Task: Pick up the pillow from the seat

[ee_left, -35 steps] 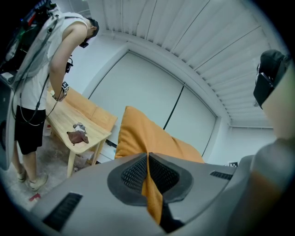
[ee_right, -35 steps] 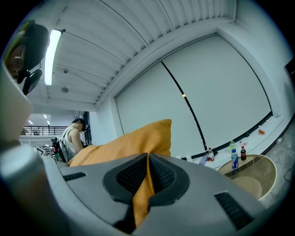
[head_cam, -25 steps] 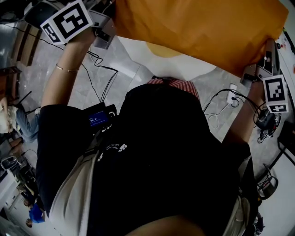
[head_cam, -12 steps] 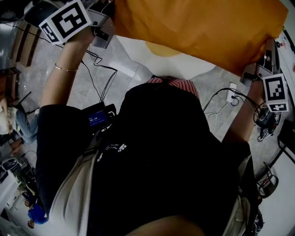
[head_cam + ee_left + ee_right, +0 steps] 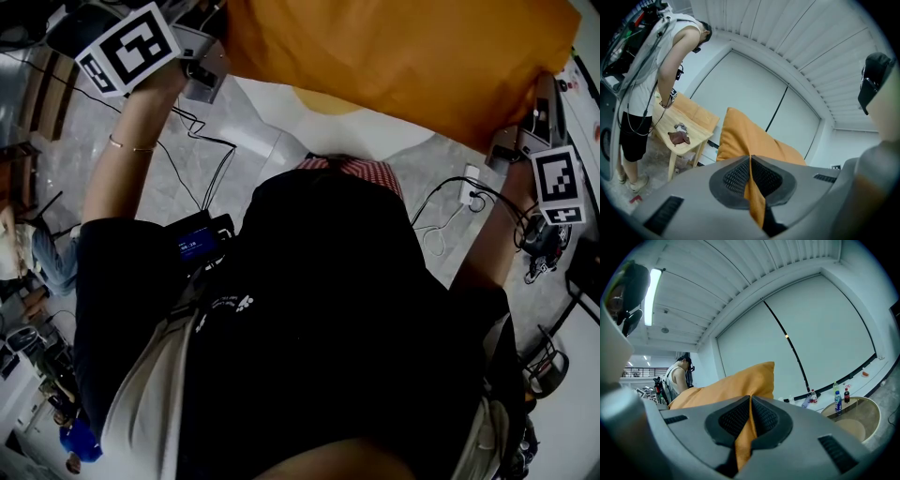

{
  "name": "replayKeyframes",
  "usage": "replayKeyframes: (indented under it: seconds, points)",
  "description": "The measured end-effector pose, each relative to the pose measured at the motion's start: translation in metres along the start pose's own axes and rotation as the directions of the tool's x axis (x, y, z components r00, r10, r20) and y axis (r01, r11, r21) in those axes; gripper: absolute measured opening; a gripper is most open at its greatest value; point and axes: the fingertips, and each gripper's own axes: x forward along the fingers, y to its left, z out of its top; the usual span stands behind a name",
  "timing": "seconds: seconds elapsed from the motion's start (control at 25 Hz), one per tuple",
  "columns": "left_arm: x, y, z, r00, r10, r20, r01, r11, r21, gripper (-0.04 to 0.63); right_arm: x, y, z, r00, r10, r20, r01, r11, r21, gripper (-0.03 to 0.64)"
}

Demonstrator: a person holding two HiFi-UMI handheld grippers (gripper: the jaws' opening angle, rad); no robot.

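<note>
The orange pillow (image 5: 403, 56) hangs in the air in front of me, held up by its two ends above the white seat (image 5: 370, 129). My left gripper (image 5: 216, 52) is shut on the pillow's left corner. My right gripper (image 5: 541, 101) is shut on its right corner. In the left gripper view a fold of the orange pillow (image 5: 745, 140) is pinched between the black pads of the left gripper (image 5: 751, 180). The right gripper view shows the same: the pillow (image 5: 736, 383) runs down into the right gripper (image 5: 749, 423), pressed flat between its pads.
Cables (image 5: 202, 155) and a power strip (image 5: 472, 192) lie on the grey floor beside the seat. A wooden table (image 5: 691, 129) with small items and a standing person (image 5: 651, 79) are off to the left. A round tub-like table (image 5: 855, 420) carries bottles (image 5: 839, 401).
</note>
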Motion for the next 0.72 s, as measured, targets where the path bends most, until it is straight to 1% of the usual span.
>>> replayKeyframes:
  seconds: [0.36, 0.52, 0.72]
  points:
    - [-0.0003, 0.0008, -0.0013, 1.0, 0.001, 0.0, -0.001, 1.0, -0.006, 0.015, -0.0005, -0.0003, 0.0005, 1.0, -0.005, -0.001, 0.005, 1.0, -0.004, 0.029]
    - [0.0003, 0.0019, -0.0038, 1.0, 0.008, -0.007, -0.008, 1.0, -0.026, 0.015, -0.0023, -0.0018, -0.0003, 1.0, -0.012, -0.003, 0.012, 1.0, -0.001, 0.029]
    - [0.0009, -0.0009, -0.0034, 1.0, -0.004, -0.012, 0.004, 1.0, -0.025, 0.015, -0.0061, -0.002, 0.0014, 1.0, -0.02, -0.007, 0.02, 1.0, -0.003, 0.029]
